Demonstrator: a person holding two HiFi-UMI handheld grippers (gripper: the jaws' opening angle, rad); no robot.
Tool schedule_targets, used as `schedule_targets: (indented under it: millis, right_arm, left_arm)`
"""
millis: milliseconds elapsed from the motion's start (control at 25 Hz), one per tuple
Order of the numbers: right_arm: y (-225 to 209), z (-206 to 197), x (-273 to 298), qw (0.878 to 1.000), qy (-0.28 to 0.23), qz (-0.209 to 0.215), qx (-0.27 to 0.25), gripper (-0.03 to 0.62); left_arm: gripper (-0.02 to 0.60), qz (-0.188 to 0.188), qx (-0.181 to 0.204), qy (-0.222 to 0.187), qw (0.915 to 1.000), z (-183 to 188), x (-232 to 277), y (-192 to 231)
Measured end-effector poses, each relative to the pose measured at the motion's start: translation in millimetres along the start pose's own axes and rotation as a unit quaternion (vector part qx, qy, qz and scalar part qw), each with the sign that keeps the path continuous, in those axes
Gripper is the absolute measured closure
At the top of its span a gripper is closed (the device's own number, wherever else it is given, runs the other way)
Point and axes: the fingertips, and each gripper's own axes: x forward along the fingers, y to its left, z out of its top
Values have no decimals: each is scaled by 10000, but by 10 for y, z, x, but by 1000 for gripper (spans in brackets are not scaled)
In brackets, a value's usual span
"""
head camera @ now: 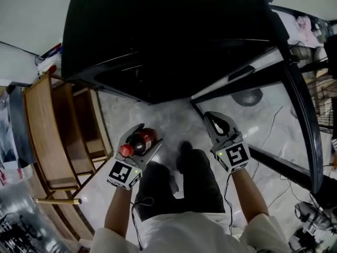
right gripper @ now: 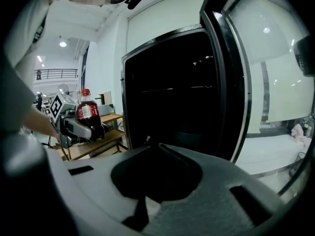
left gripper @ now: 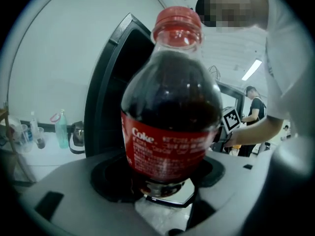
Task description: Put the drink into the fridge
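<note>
A cola bottle [head camera: 142, 140] with a red cap and red label lies between the jaws of my left gripper [head camera: 147, 135], which is shut on it. In the left gripper view the bottle [left gripper: 170, 112] fills the middle, cap up. My right gripper [head camera: 215, 119] is level with it on the right, its jaw tips together and nothing between them; the same shows in its own view [right gripper: 157, 146]. The black fridge [head camera: 158, 36] stands ahead, its dark inside [right gripper: 172, 92] exposed. Its glass door [head camera: 295, 88] is swung open to the right.
A wooden shelf unit [head camera: 47, 136] stands at the left, close to the fridge. The door's dark frame [right gripper: 231, 82] rises right of the right gripper. My legs in black trousers [head camera: 179, 183] are below on the pale marble floor. Cables [head camera: 274, 125] lie behind the glass.
</note>
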Motion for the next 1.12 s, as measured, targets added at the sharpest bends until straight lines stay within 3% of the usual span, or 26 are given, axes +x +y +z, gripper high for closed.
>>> schedule_targets:
  millis: [360,560,760,1120]
  right_arm:
    - [-102,-623,583,9993,-357,59,-107,592]
    - [-66,-946,777,9982,-509,12,-317,592]
    - [-43,-1251,833,9967,-632,-75,-510,592]
    - [-24,-1500,734,9951,-709,-179,-659,594]
  left_arm:
    - [275,-97,74,-131,9998,-729,421,401]
    - [275,-176,429,-225,9987,-1142,613,520]
    - [275,-312,540,-259,9977,-1485,815,530]
    - [275,-500,802,-154,9954,-1551,1138,479]
